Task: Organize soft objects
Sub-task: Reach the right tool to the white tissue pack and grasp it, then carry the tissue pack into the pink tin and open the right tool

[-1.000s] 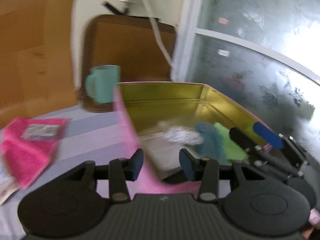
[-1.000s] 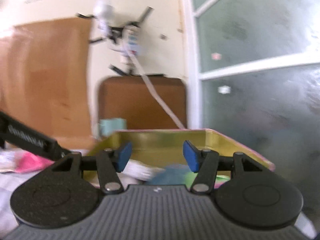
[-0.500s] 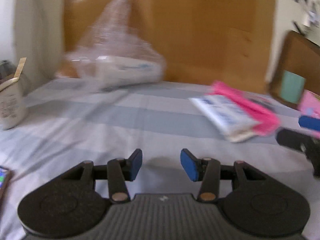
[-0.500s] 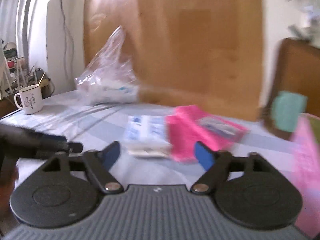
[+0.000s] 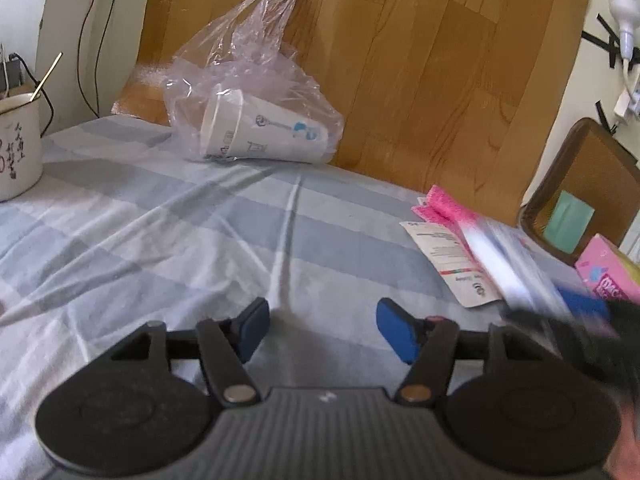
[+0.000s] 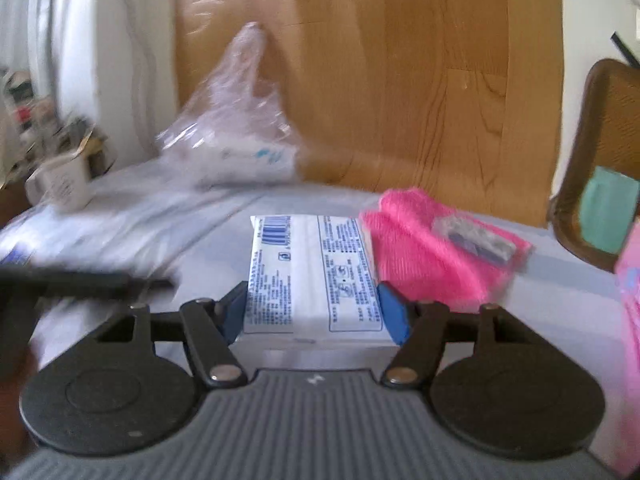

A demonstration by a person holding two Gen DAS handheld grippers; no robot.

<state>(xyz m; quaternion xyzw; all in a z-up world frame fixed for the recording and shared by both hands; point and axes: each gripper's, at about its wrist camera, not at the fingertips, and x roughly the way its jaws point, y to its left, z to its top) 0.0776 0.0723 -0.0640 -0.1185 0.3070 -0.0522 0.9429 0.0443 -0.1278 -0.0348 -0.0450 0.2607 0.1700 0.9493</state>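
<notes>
Tissue pack (image 6: 312, 276) long axis 6–12 o'clock; right gripper (image 6: 314, 312) jaws closing onto it, previously empty; left gripper (image 5: 320, 330) opening, empty.

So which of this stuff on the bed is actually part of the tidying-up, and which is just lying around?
Part of the job:
- white tissue pack, between the closing pads of the right hand-held gripper
- pink cloth beside it
- pink box at the right edge
- left hand-held gripper, opening, nothing between its pads

Just lying about:
- plastic bag holding a paper cup
- enamel mug
- striped sheet
</notes>
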